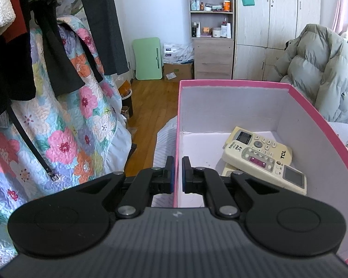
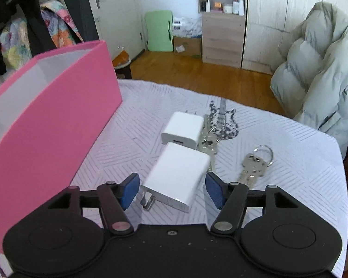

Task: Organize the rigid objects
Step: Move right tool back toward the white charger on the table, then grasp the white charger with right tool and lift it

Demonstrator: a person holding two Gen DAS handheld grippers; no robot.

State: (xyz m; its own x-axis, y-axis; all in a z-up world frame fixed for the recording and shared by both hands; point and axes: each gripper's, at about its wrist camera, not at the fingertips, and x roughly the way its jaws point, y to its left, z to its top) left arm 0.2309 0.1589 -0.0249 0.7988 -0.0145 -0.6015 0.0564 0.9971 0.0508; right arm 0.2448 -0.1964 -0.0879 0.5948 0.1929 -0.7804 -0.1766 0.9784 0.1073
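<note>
My left gripper (image 1: 178, 173) is shut on the left wall of a pink box (image 1: 232, 83), one finger outside and one inside. Two cream remote controls (image 1: 258, 149) lie stacked inside the box at the right. In the right wrist view the pink box (image 2: 58, 125) stands at the left on the white table. My right gripper (image 2: 171, 191) is open around a white charger (image 2: 179, 173) with its prongs toward me; the pads are apart from it. A second white charger (image 2: 183, 129) lies just beyond. Two key bunches (image 2: 255, 165) lie to the right of the chargers.
A grey puffer coat (image 2: 322, 74) hangs over a chair at the table's right edge. Hanging clothes and a floral quilt (image 1: 58, 120) are at the left. A shelf unit (image 1: 211, 23) and wardrobe stand across the wooden floor.
</note>
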